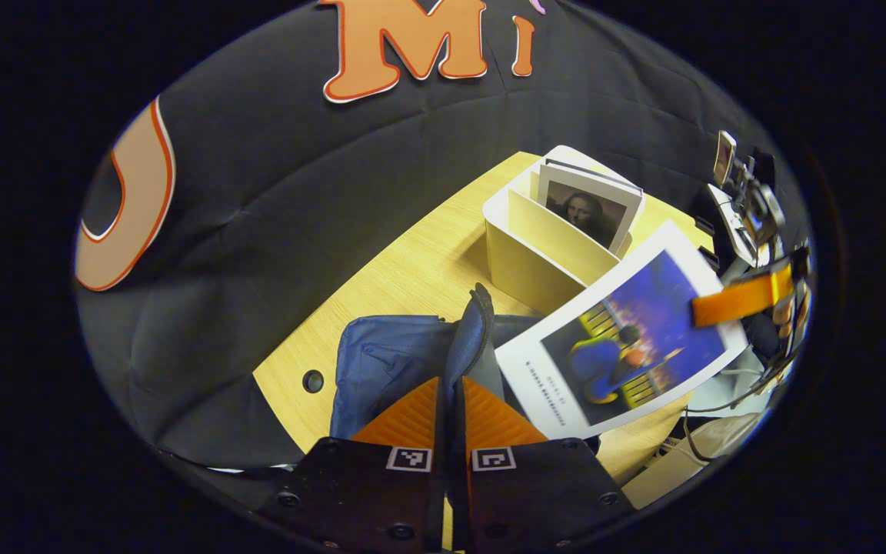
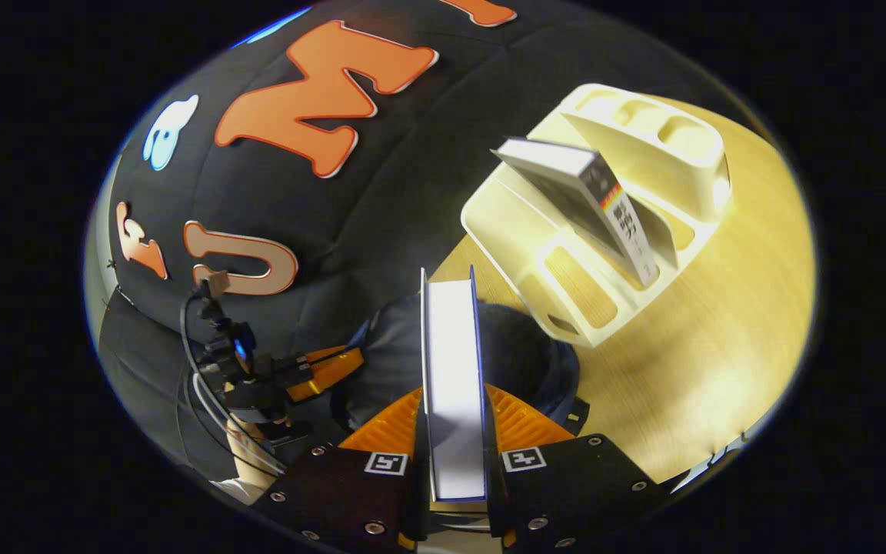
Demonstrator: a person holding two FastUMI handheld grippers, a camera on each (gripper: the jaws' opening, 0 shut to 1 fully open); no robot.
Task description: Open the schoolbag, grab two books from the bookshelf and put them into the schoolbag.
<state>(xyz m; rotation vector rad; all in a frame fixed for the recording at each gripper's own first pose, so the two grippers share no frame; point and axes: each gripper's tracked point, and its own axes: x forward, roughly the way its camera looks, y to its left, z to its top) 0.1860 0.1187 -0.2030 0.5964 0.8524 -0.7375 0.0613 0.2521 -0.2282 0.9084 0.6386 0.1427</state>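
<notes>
The blue schoolbag (image 1: 381,362) lies on the wooden table (image 1: 412,261). My left gripper (image 1: 451,381) is shut on its raised zipper edge (image 1: 474,323), holding it up. A book with a blue and purple cover (image 1: 627,338) hangs tilted over the bag's right side, pinched at its far corner by my right gripper (image 1: 743,298). In the right gripper view that book (image 2: 452,362) stands edge-on between the fingers of the right gripper (image 2: 452,392), above the dark bag (image 2: 524,346). Behind it, the cream bookshelf (image 1: 527,254) holds a portrait-cover book (image 1: 589,209).
In the right gripper view, the bookshelf (image 2: 589,308) has several compartments, with one book (image 2: 589,204) leaning in it. A hand holds the left gripper (image 2: 331,368) at the left. A cable hole (image 1: 312,380) sits near the table's left edge. Cables (image 1: 720,400) hang off the right.
</notes>
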